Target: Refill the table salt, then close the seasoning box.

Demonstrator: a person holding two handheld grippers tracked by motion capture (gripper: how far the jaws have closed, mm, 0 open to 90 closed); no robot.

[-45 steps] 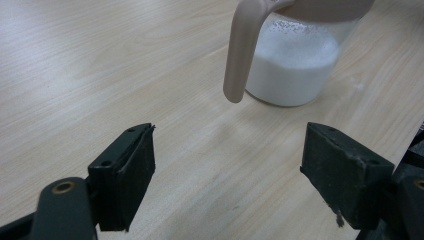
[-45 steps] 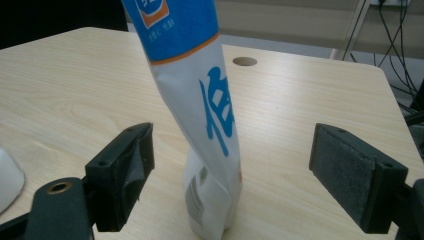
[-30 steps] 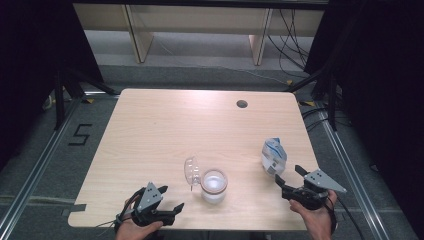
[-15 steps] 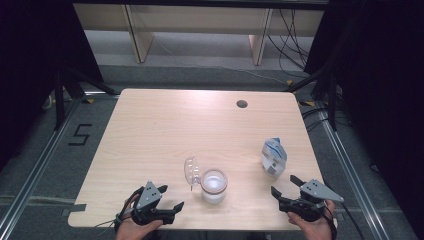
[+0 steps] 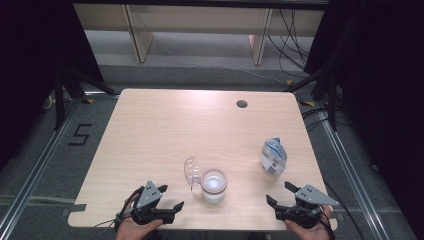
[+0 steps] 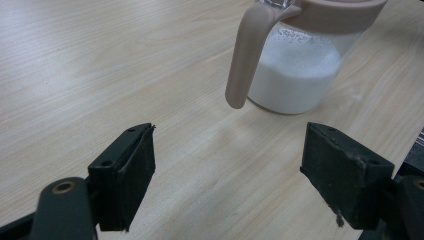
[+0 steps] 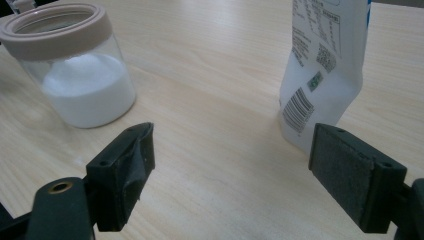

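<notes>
A clear glass jar (image 5: pixel 214 186) with a beige rim stands near the table's front middle, about half full of white powder. Its clear hinged lid (image 5: pixel 191 171) hangs open to the left. A white and blue pouch (image 5: pixel 273 156) stands upright at the right. My left gripper (image 5: pixel 171 197) rests open at the front left, a short way left of the jar (image 6: pixel 300 65). My right gripper (image 5: pixel 280 193) is open at the front right, just in front of the pouch (image 7: pixel 325 65), with the jar (image 7: pixel 80 75) farther off to its left. Nothing lies between either pair of jaws.
The light wooden table (image 5: pixel 165 130) has a round cable hole (image 5: pixel 242 104) at the back right. Metal floor rails (image 5: pixel 35 170) and dark stands flank the table, and shelving stands behind it.
My right gripper has drawn back from beside the pouch toward the table's front edge. The left gripper, jar and pouch have stayed put.
</notes>
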